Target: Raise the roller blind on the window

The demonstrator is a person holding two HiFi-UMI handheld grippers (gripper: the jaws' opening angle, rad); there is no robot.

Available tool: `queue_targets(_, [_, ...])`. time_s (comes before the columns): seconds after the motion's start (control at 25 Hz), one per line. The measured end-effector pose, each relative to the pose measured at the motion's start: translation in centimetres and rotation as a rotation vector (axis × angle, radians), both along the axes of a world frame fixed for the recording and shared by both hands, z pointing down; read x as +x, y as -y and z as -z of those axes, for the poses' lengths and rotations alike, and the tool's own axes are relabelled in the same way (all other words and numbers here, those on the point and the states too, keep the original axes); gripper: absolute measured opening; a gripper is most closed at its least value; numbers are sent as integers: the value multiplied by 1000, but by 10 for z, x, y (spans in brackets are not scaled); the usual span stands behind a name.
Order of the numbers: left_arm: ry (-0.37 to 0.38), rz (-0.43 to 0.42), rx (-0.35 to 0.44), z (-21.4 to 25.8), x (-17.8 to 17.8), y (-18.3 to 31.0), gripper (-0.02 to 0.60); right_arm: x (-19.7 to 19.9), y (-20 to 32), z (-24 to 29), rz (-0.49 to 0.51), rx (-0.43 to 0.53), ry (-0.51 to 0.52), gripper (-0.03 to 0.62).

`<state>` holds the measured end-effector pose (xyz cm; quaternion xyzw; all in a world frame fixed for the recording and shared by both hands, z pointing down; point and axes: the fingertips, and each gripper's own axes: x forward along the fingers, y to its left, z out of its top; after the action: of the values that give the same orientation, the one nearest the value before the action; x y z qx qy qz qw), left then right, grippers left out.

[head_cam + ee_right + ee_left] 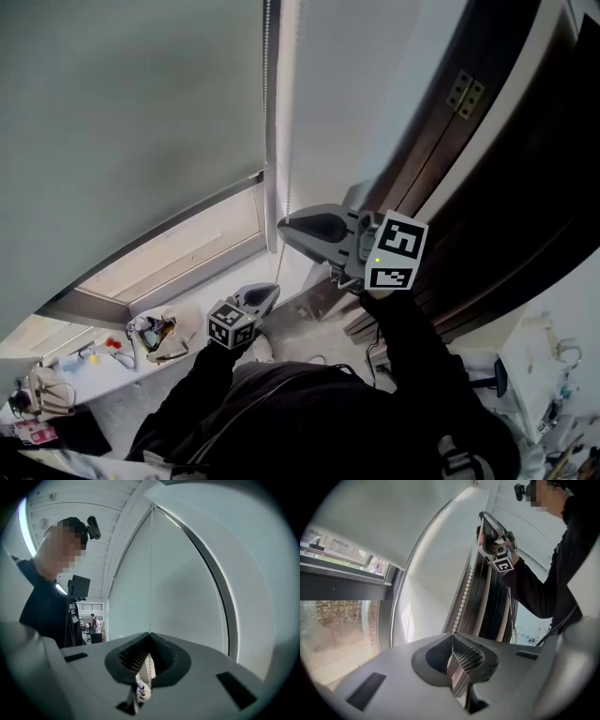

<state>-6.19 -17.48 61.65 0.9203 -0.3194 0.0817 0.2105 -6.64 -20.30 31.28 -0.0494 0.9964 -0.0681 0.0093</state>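
Note:
The grey roller blind [122, 112] covers most of the window, its bottom bar [141, 272] a little above the sill. Its white bead chain [269, 141] hangs along the right edge. My right gripper [281, 225] is shut on that chain, which runs straight up from its closed tip [150, 635] in the right gripper view. Lower down, my left gripper [274, 289] is shut on the same chain [465, 595], whose beads enter its closed tip [453, 637]. In the left gripper view the right gripper [480, 527] shows higher up the chain.
A dark wooden door frame [487, 187] stands close on the right of the chain. Below the blind a strip of bare window pane [178, 253] shows. The sill [187, 352] carries small cluttered objects [150, 337]. A white desk with odds and ends [548, 375] is at lower right.

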Motion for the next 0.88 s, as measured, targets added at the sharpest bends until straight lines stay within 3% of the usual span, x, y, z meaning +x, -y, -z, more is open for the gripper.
queue_targets(0.24, [-39, 77, 62, 24, -27, 10, 9, 2, 0, -1, -16, 5, 22, 5])
queue_targets(0.52, [-131, 151, 243, 120, -50, 34, 10, -3, -1, -42, -48, 18, -70, 6])
queue_targets(0.64, [-168, 130, 313, 161, -48, 36, 11, -5, -2, -72, -50, -30, -92, 6])
queue_targets(0.76, [-214, 83, 338, 196, -39, 35, 74, -7, -5, -104, -47, -59, -135, 6])
queue_targets(0.88, [-212, 17, 374, 224, -29, 34, 131, -11, -13, -142, -34, -85, -197, 6])
